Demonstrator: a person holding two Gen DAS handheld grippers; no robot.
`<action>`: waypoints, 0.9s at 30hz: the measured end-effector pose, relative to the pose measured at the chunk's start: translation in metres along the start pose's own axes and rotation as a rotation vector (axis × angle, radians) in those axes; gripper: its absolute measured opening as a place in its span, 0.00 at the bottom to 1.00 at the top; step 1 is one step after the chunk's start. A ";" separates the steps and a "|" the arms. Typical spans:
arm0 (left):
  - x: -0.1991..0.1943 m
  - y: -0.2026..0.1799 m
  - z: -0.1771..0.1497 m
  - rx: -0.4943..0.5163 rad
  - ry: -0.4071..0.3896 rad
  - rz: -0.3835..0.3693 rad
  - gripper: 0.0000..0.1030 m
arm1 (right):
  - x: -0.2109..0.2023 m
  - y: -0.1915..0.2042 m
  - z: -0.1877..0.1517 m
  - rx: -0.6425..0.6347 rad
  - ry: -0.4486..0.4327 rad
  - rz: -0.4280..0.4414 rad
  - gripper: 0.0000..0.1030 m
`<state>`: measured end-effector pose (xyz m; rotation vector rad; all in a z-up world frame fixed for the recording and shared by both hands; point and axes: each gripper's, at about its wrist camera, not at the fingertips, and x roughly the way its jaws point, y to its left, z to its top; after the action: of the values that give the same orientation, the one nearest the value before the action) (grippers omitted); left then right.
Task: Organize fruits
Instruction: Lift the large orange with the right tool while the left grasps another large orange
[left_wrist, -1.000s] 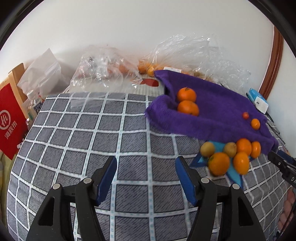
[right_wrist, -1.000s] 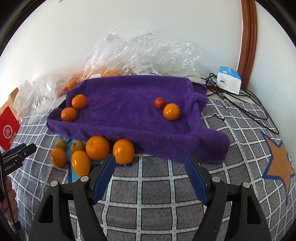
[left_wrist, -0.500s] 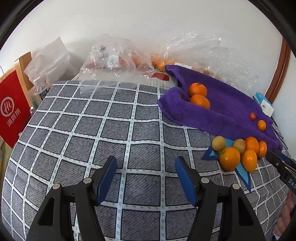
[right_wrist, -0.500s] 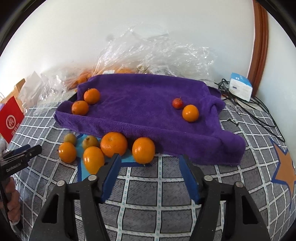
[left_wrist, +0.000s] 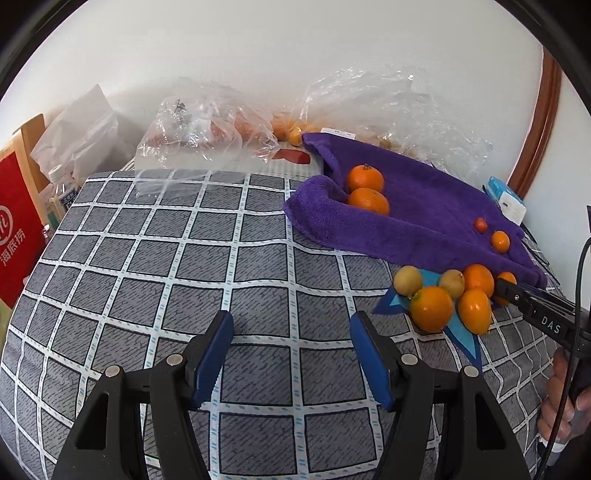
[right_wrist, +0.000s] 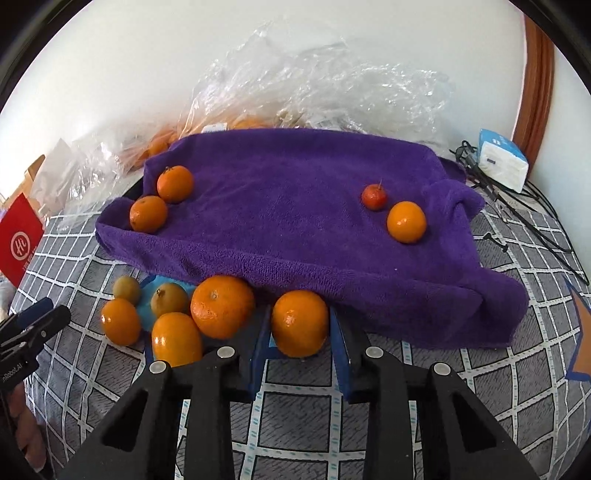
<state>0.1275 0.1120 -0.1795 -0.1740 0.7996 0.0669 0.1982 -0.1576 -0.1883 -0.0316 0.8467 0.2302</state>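
A purple towel (right_wrist: 295, 206) lies on the checked cloth with two oranges (right_wrist: 173, 184) at its left end, and a small red fruit (right_wrist: 373, 196) beside an orange (right_wrist: 406, 221) at its right. Several oranges and two yellow-green fruits (right_wrist: 168, 297) sit in a group before the towel's front edge. My right gripper (right_wrist: 300, 328) has its jaws around the rightmost orange (right_wrist: 299, 321) of that group, the blue pads at its sides. My left gripper (left_wrist: 291, 354) is open and empty over bare cloth, left of the group (left_wrist: 432, 308).
Clear plastic bags (right_wrist: 314, 92) holding more fruit lie against the wall behind the towel. A white and blue box (right_wrist: 502, 158) and black cables (right_wrist: 524, 206) are at the back right. A red carton (left_wrist: 14, 236) and bottles stand beyond the left edge.
My right gripper has moved forward and narrowed its jaws around the rightmost orange. My left gripper has shifted a little and stays open.
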 end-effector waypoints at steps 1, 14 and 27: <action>0.001 -0.001 0.000 0.005 0.004 0.001 0.62 | -0.003 -0.002 -0.002 0.001 -0.004 -0.001 0.30; 0.008 0.001 0.001 0.012 0.049 -0.007 0.62 | -0.026 -0.033 -0.031 -0.020 0.022 -0.026 0.30; -0.014 -0.033 0.004 0.004 0.061 -0.126 0.62 | -0.036 -0.043 -0.030 0.009 -0.033 -0.048 0.31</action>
<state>0.1244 0.0807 -0.1622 -0.2231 0.8480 -0.0593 0.1629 -0.2099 -0.1842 -0.0395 0.8136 0.1809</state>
